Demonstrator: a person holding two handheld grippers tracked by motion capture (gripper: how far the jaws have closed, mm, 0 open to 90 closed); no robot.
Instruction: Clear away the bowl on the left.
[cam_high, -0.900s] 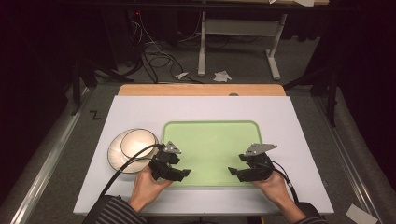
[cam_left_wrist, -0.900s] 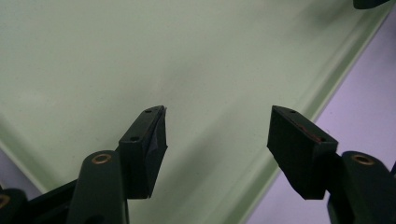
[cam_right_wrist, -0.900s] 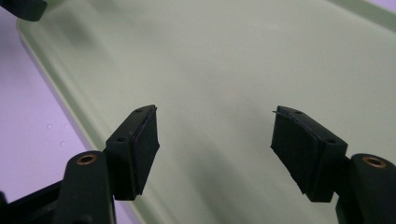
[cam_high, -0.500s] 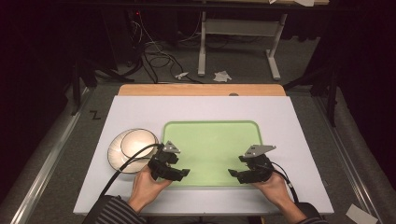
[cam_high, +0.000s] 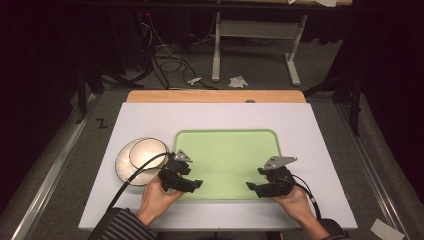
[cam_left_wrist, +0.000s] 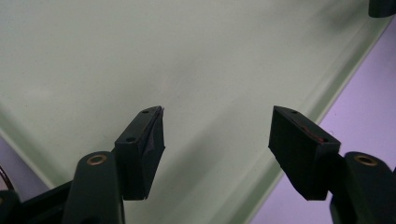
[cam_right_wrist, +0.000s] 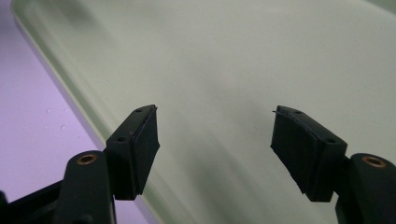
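Both tools hang released and empty over the near edge of the green tray (cam_high: 226, 150). The left tool (cam_high: 192, 184) is nearer the stacked plates (cam_high: 136, 159) at the worktop's (cam_high: 215, 117) left; the right tool (cam_high: 252, 187) lies well apart.

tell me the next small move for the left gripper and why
Probably swing the left gripper left toward the stacked bowls. Both grippers are open and hold nothing above the bare green tray, the right gripper near its other side. The bowls beside the tray look like the only things on the table to pick up.
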